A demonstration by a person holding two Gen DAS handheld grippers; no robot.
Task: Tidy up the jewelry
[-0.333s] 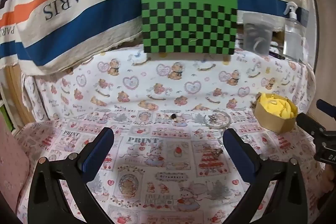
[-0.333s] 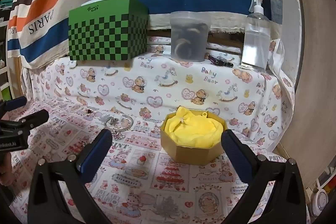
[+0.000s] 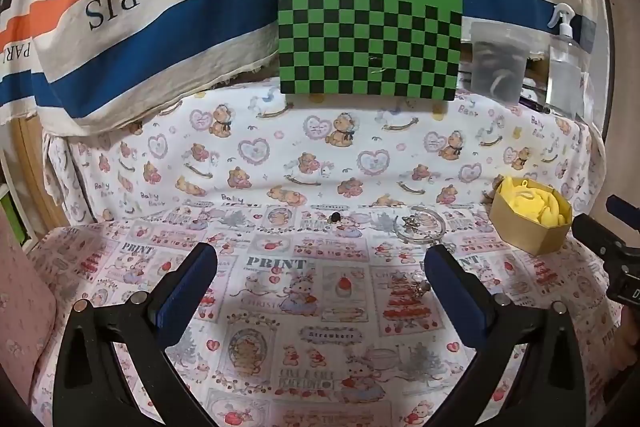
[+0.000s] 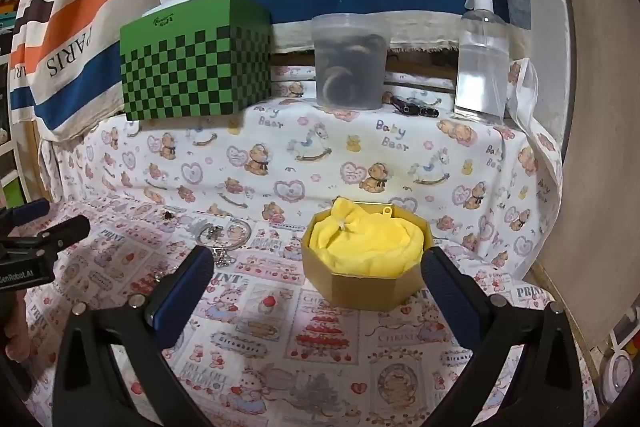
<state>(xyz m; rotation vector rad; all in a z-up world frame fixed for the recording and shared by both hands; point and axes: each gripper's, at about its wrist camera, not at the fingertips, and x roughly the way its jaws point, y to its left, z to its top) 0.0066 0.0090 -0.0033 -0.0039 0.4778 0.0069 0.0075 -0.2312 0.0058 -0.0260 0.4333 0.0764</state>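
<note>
Both tools stood with their jaws wide apart and nothing between them. The left tool (image 3: 320,281) hovered over the printed cloth on the surface (image 3: 280,347); the right tool (image 4: 318,277) was aimed at the gold box (image 4: 366,285), lower centre of its view, which held a crumpled yellow cloth (image 4: 368,243).

The jewelry lay loose on the cloth: a silver bangle (image 3: 419,227) with a charm cluster right of centre in the left view, a small dark piece (image 3: 334,217) near centre, and a small metallic piece (image 3: 422,287) just beside the left tool's right finger (image 3: 456,291).

Risks, as judged:
- The pieces were small and lay flat on soft, busy-patterned fabric; wide pads could close on cloth instead and drag it.
- The bangle and charm looked linked or tangled with a further piece; lifting one could trail the other.
- The yellow cloth filled the box nearly to the rim, so a dropped piece could roll off.
- The two tools sat near each other at frame edges; crossing paths could collide.
</note>
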